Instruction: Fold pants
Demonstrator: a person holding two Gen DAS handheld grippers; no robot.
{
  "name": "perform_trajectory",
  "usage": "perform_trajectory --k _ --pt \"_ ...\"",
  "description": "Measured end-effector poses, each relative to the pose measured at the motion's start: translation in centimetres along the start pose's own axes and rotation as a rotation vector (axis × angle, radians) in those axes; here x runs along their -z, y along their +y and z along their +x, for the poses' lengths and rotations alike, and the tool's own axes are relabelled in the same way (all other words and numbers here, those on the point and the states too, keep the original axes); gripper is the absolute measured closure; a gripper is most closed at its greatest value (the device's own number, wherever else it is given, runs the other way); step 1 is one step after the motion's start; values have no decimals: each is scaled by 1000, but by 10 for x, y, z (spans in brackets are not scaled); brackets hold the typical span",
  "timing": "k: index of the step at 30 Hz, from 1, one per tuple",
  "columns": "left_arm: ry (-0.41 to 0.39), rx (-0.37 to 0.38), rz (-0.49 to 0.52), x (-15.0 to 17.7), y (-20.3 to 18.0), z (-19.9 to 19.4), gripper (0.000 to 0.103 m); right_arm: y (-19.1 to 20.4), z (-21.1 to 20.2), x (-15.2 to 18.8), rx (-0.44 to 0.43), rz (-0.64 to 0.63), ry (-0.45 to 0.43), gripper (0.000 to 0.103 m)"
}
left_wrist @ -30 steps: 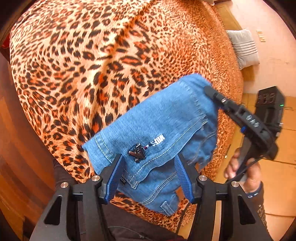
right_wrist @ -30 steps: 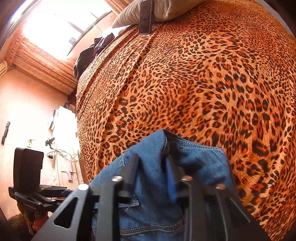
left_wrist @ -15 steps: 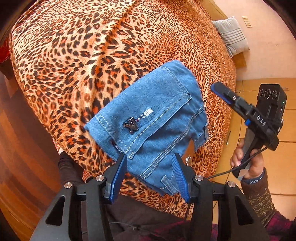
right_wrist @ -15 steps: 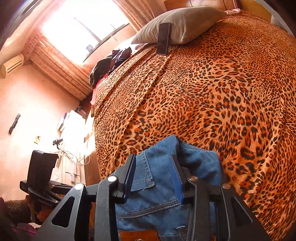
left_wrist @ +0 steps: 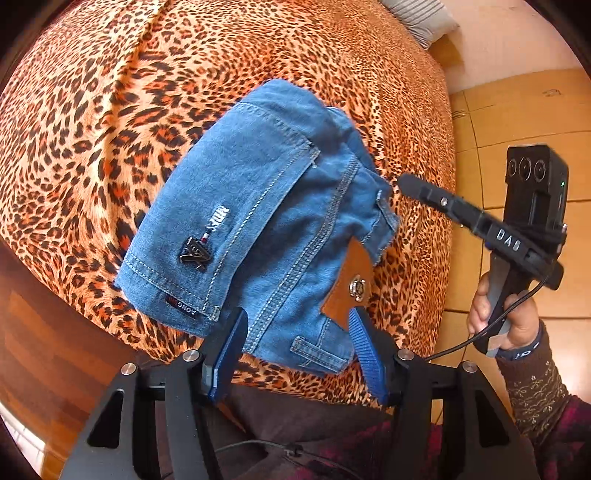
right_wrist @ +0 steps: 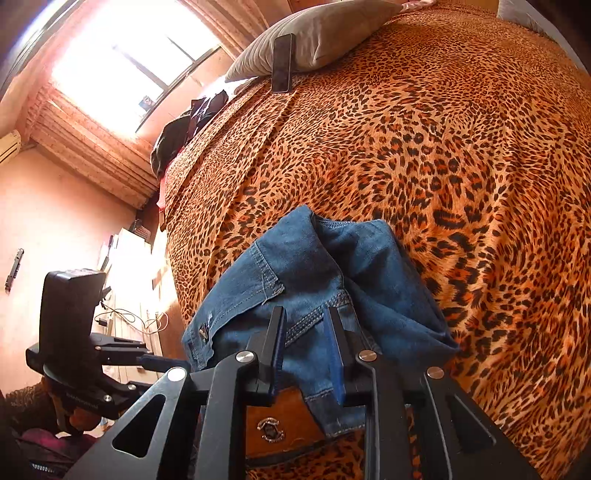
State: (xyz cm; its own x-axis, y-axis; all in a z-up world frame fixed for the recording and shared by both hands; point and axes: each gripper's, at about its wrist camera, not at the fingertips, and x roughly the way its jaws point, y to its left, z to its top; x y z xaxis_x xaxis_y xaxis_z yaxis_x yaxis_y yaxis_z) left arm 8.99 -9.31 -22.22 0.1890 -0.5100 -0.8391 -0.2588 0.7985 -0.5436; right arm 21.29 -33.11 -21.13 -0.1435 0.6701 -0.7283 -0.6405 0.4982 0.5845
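Near the edge of the leopard-print bedspread (left_wrist: pixel 110 122) closest to you lies the pair of blue denim pants (left_wrist: pixel 258 206), folded into a compact bundle with a back pocket and its small metal badge (left_wrist: pixel 195 253) facing up. A brown leather patch (left_wrist: pixel 351 280) with a metal stud shows at the waistband on the side nearest you, and a belt loop hangs by the bedspread's edge.

Your left gripper (left_wrist: pixel 295 354) sits just short of that near edge of the bundle. Its blue-padded jaws have just been opening and stand wide, with nothing pinched between them; the denim lies beyond the tips.

Your right gripper (right_wrist: pixel 306 354) is off the bundle's right side, seen from the left wrist view as a dark finger pointing at the cloth without touching it. Its jaws have just been closing and stand at a narrow gap. In its own view the denim lies behind the gap, and you cannot tell whether the pads touch it.

Your right hand (left_wrist: pixel 506 317) wraps the handle, a patterned sleeve (left_wrist: pixel 535 384) at the wrist.

Farther off, a grey pillow (right_wrist: pixel 325 33) rests at the head of the bed with a phone (right_wrist: pixel 282 62) leaning against it, and a bright window (right_wrist: pixel 122 62) lights the room.
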Motion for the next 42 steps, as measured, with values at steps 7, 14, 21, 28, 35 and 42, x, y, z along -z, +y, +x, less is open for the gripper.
perform_trajectory --k 7,14,21,28,35,42 --pt "301 -214 289 -3 -49 93 52 -48 38 57 73 226 27 83" --pt "210 -194 474 -27 -81 32 49 -50 -32 83 58 393 -201 48" --pt "184 -131 285 -112 -27 -12 35 -50 -14 131 21 656 -255 47" --pt "367 -88 301 -144 18 22 36 -27 30 143 80 880 -308 46" --pt "579 -21 377 -132 21 57 30 11 34 132 172 915 -392 42" --pt "512 -100 455 -119 1 56 41 8 51 119 250 930 -364 46"
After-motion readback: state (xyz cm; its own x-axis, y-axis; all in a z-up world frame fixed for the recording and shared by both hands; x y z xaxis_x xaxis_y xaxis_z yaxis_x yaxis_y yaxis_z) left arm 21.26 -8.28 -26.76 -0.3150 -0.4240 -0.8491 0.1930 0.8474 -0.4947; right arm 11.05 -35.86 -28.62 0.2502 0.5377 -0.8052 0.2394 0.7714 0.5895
